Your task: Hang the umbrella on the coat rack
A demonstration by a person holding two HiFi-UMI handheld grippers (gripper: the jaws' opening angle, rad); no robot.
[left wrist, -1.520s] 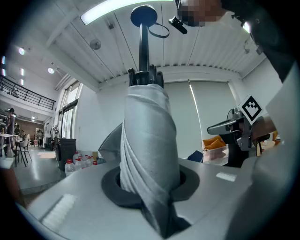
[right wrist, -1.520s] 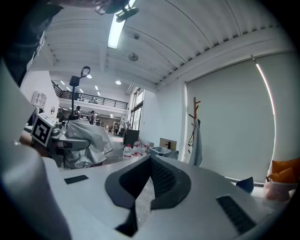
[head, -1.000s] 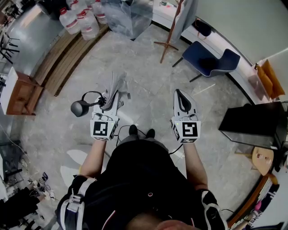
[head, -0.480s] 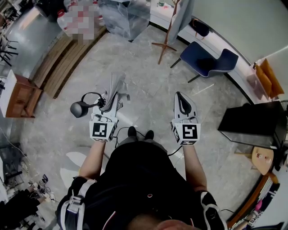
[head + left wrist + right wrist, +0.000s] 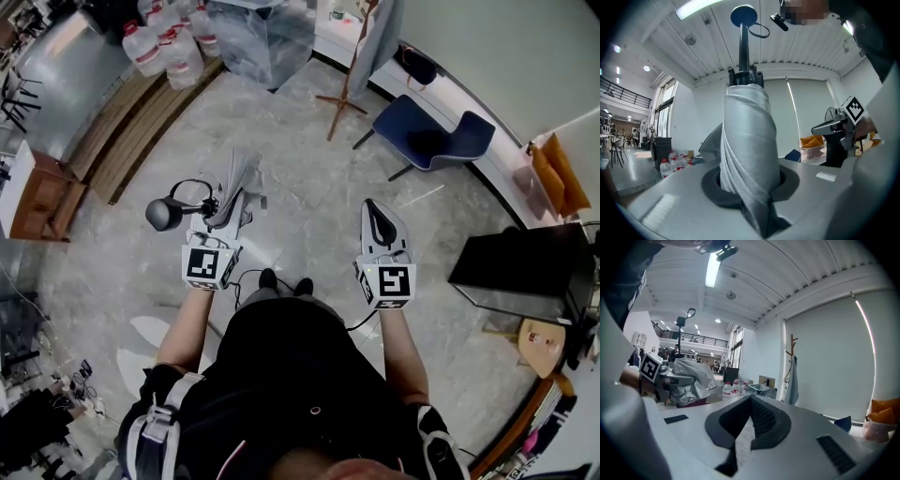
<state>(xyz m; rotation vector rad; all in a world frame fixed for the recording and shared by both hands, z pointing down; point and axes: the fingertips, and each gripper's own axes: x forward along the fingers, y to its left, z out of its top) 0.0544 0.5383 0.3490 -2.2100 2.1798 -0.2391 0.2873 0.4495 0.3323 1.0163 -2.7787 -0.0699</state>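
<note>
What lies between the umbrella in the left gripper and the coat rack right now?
Only bare floor: in the head view, the grey stretch from the umbrella to the coat rack holds nothing.

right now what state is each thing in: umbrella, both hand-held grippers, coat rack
umbrella: folded, canopy wrapped, clamped, not yet hung
left hand-held gripper: shut on the umbrella
right hand-held gripper: jaws together, empty
coat rack: upright, grey garment hanging on it, no umbrella
</note>
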